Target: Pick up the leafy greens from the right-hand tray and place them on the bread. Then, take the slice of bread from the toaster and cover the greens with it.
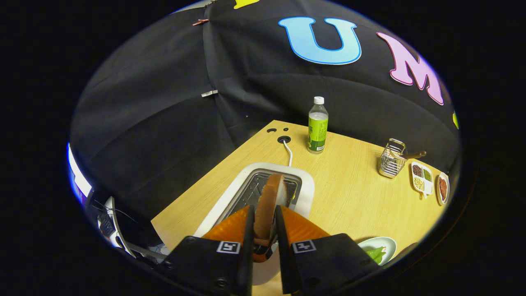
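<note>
A: Gripper (265, 213) fingers are clamping what?
B: They are pressing both sides of a brown-crusted bread slice (269, 201), which is standing upright above the white slotted toaster (306, 185) on the wooden table (353, 193).

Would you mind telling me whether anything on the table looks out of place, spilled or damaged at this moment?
Nothing stands out. The claw is shut on the bread slice, held on edge above the toaster. The bottle and wire basket stand upright, with no spill showing on the table.
</note>
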